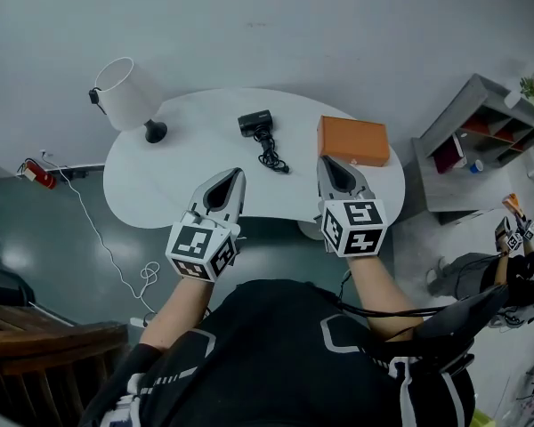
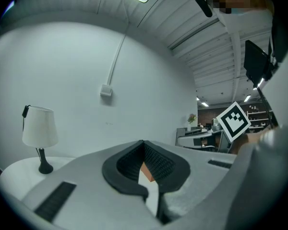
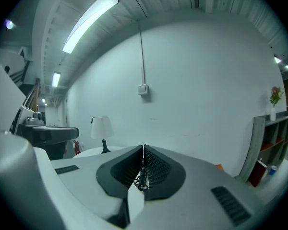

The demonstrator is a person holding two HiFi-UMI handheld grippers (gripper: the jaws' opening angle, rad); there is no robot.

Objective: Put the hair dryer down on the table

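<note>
Head view: the black hair dryer (image 1: 257, 124) lies mid-tabletop on the white oval table (image 1: 178, 176), its cord (image 1: 271, 157) trailing toward the near edge. It is ahead, between my left gripper (image 1: 238, 173) and right gripper (image 1: 323, 160), both closed and empty. The left gripper view shows only an orange box (image 2: 146, 172) past its jaws, the right gripper view only the cord.

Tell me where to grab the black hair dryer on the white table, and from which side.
Grip the hair dryer by its blocky body from above, jaws across its shorter, near-to-far width. It lies flat on the table, and its bunched cord trails toward you, so a low approach from the near side would likely snag the cord.
</note>
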